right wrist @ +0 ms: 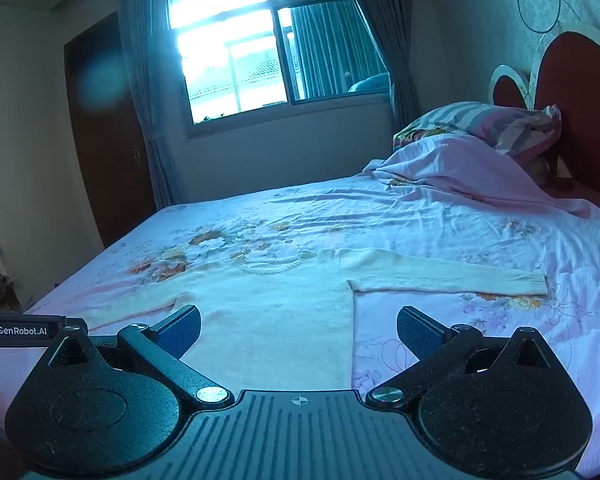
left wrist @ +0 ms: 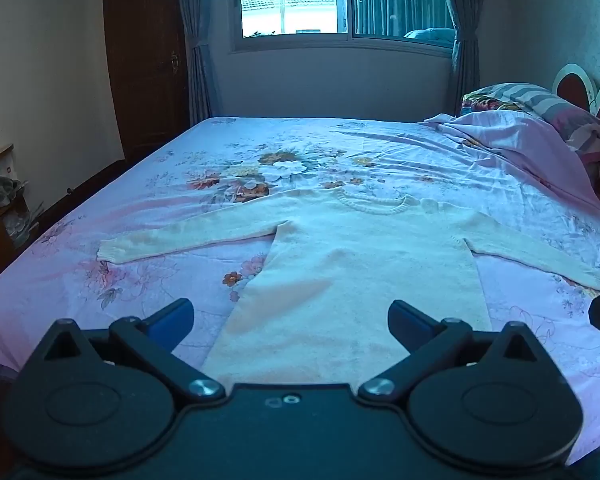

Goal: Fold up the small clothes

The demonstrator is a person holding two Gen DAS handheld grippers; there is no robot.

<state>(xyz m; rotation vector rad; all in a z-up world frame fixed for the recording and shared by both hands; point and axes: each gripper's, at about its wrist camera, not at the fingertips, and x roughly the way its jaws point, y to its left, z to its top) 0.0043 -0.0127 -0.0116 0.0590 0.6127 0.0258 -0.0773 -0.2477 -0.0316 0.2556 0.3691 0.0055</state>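
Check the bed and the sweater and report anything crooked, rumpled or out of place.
Nothing much stands out. The sweater lies flat on the bed, face up, both sleeves spread sideways. The only untidy part is the quilt, bunched against the pillow at the headboard end, clear of the sweater. Both grippers hang open above the hem.

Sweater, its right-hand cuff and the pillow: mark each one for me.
sweater (left wrist: 352, 264): left wrist view, middle of the chest.
right-hand cuff (right wrist: 534, 283): right wrist view, ribbed sleeve end.
pillow (right wrist: 484, 122): right wrist view, striped top face.
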